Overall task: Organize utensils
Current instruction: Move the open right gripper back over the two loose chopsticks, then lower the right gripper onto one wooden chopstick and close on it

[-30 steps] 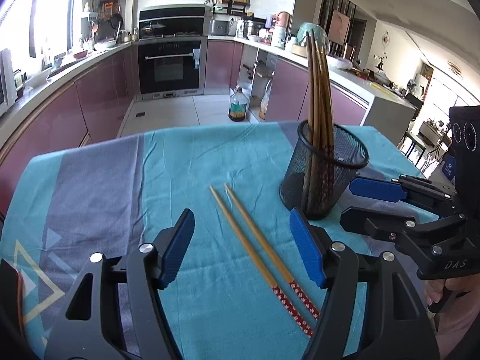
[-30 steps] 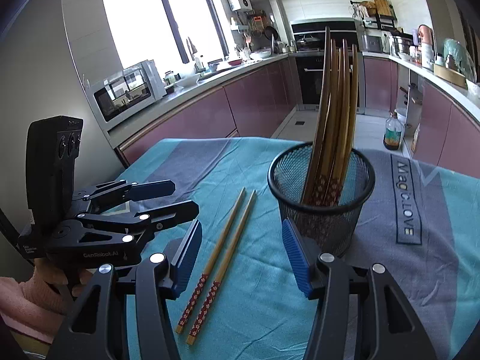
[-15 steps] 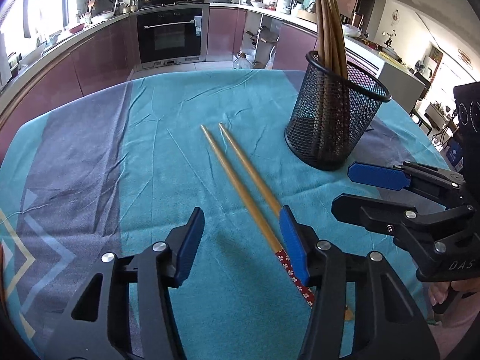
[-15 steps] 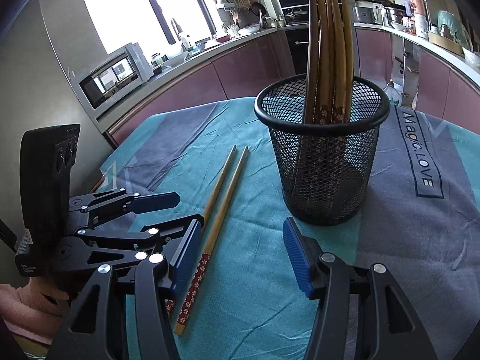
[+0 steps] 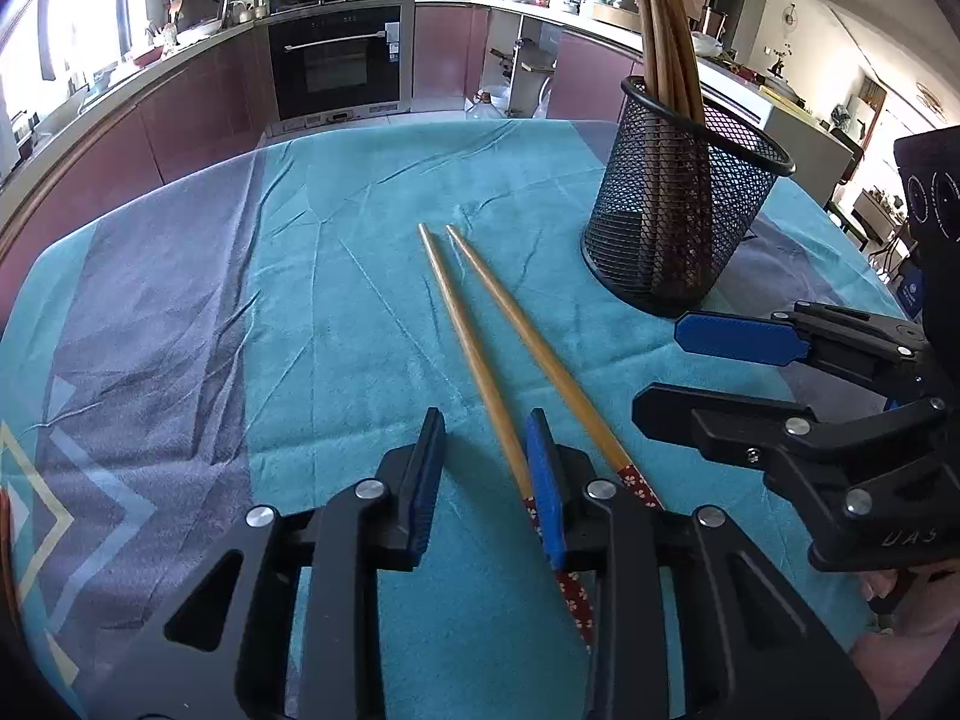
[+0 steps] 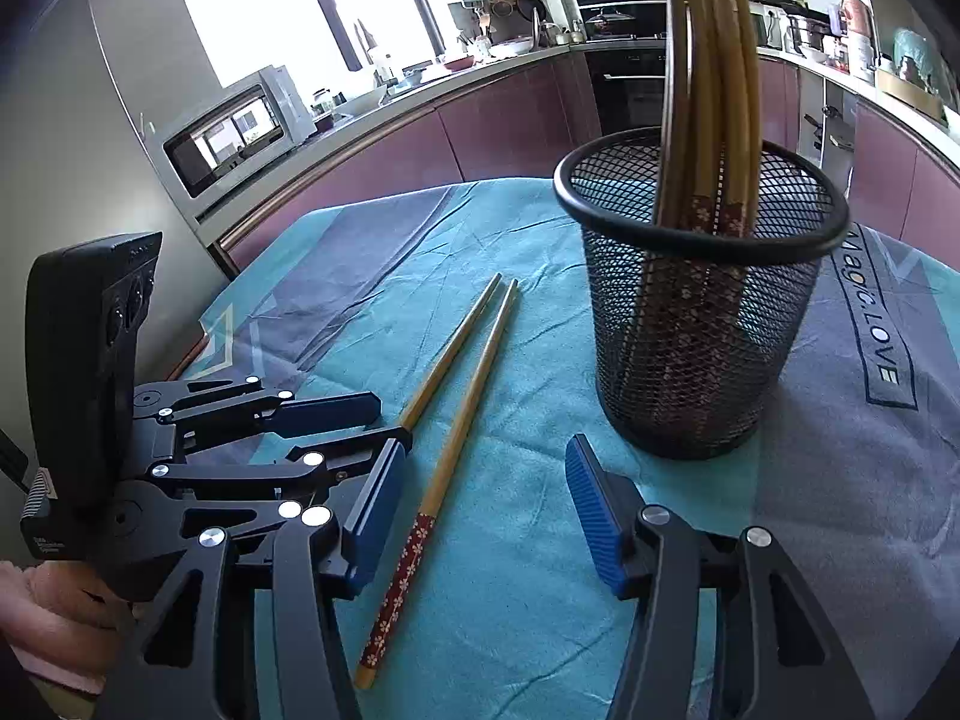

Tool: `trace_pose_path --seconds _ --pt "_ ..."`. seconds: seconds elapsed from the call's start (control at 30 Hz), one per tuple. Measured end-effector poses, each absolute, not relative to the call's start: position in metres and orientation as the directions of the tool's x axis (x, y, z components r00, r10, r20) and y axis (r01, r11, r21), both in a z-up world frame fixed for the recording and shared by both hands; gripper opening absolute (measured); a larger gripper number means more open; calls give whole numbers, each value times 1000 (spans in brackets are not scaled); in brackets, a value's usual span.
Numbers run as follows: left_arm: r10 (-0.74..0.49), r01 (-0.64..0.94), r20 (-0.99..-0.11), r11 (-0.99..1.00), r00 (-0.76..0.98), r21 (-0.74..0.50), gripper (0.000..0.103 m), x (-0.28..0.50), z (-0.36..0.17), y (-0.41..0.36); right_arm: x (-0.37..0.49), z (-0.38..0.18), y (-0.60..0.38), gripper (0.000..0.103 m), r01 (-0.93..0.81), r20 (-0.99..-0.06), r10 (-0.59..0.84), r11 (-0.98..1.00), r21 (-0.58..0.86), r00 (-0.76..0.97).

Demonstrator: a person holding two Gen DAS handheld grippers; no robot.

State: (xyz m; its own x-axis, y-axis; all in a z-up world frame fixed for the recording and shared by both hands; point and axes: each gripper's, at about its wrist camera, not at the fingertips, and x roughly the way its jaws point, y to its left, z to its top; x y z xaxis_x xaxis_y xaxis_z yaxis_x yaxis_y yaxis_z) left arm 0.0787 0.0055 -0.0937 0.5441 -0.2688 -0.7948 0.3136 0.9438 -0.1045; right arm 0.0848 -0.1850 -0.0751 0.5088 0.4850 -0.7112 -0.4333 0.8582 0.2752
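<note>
Two bamboo chopsticks with red flowered ends lie side by side on the teal cloth [image 5: 336, 324]. My left gripper [image 5: 486, 468] is down over the handle end of the left chopstick [image 5: 462, 324]. Its jaws are closing with that chopstick between them, against the right pad; the left pad stands apart from it. The other chopstick [image 5: 522, 330] runs just outside that pad. My right gripper [image 6: 480, 510] is open above the cloth, with the red end of the nearer chopstick [image 6: 468, 408] below its gap. Several chopsticks [image 6: 714, 90] stand in the black mesh holder [image 6: 690, 330] just beyond it.
The two grippers sit close together, the left gripper [image 6: 390, 420] at the right one's left side and the right gripper [image 5: 678, 372] at the left one's right. A person's hand [image 6: 54, 618] holds the left one. Kitchen counters and an oven lie beyond the table.
My left gripper has come down onto the cloth and its jaws have narrowed around the left chopstick. My right gripper has sunk and drawn closer to the mesh holder, jaws unchanged.
</note>
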Motion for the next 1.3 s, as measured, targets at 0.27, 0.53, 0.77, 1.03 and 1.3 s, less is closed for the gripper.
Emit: trace_pose_path --seconds 0.27,0.53,0.77,1.03,1.3 --pt "-282 292 -793 946 540 -137 21 79 -94 12 105 -82 -165 33 -438 -747 448 868 232 491" --pt "-287 294 -791 945 541 -142 21 81 -95 14 117 -87 -153 28 -436 -765 417 877 199 490" --pt "-286 293 -790 946 542 -141 22 80 -98 14 120 -89 -152 18 -434 -772 378 889 149 510" --pt "-286 288 -790 946 543 -145 21 80 -99 14 117 -89 -161 10 -425 -775 379 891 159 505" --pt "-274 287 -787 949 553 -128 21 94 -96 9 109 -88 -165 8 -425 -779 376 892 157 502"
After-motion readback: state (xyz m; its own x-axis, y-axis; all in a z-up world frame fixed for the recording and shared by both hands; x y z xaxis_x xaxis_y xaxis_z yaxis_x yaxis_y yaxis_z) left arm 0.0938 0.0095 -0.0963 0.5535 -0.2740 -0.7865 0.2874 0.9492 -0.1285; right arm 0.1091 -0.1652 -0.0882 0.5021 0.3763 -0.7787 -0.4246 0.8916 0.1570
